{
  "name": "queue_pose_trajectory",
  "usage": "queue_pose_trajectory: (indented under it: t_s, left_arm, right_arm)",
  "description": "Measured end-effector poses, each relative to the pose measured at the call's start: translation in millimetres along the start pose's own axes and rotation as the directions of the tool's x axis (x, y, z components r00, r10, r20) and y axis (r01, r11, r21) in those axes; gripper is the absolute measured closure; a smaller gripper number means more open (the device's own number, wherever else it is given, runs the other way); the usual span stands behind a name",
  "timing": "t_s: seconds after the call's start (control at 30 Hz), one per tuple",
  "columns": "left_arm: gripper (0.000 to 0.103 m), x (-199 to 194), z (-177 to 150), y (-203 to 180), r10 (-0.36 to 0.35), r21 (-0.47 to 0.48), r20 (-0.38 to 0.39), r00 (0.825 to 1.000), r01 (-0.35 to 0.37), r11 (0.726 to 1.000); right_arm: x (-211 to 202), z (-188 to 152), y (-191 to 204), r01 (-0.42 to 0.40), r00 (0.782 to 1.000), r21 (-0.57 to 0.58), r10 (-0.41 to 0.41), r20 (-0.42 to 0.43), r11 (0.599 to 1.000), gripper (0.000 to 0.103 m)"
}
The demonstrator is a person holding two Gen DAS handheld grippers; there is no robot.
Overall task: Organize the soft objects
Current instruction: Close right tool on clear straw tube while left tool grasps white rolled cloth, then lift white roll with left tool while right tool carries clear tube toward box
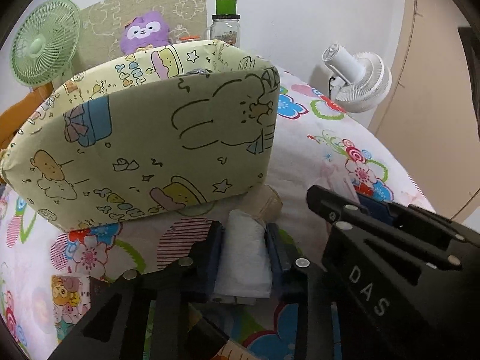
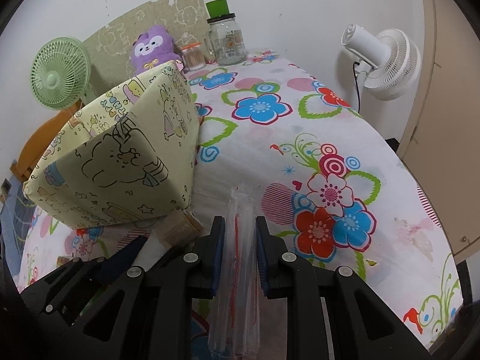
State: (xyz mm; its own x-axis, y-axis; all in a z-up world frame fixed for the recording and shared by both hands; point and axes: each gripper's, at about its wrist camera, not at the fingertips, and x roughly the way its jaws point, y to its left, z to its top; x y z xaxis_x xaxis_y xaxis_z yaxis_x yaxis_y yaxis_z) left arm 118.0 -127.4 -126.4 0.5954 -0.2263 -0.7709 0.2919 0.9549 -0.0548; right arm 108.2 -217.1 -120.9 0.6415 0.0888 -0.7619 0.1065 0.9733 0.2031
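Observation:
My left gripper (image 1: 244, 240) is shut on a white soft pack (image 1: 244, 258) with a beige taped end (image 1: 265, 202), held just in front of the yellow cartoon-print box (image 1: 156, 150). My right gripper (image 2: 240, 237) is shut on a clear plastic packet with red marks (image 2: 240, 255), held above the floral tablecloth (image 2: 300, 138). The right gripper also shows in the left wrist view (image 1: 360, 207), to the right of the left one. The box shows in the right wrist view (image 2: 120, 168) at left, with the white pack's beige end (image 2: 180, 231) below its corner.
A purple plush (image 1: 144, 31), a glass jar with a green lid (image 1: 225, 27), and a green fan (image 1: 45, 42) stand behind the box. A white fan (image 2: 387, 60) stands past the table's right edge. A cotton-swab jar (image 2: 193, 57) stands beside the plush.

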Motion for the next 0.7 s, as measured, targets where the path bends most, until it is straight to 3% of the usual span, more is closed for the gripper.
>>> queue_pose_trajectory:
  t_s: [0.7]
  left_arm:
    - [0.081,-32,2,-2,0.009,-0.006,0.079,0.997,-0.009,1.0]
  right_arm:
    - [-30,0,6,-0.008,0.998,-0.011,0.008,0.061,1.0,0.08]
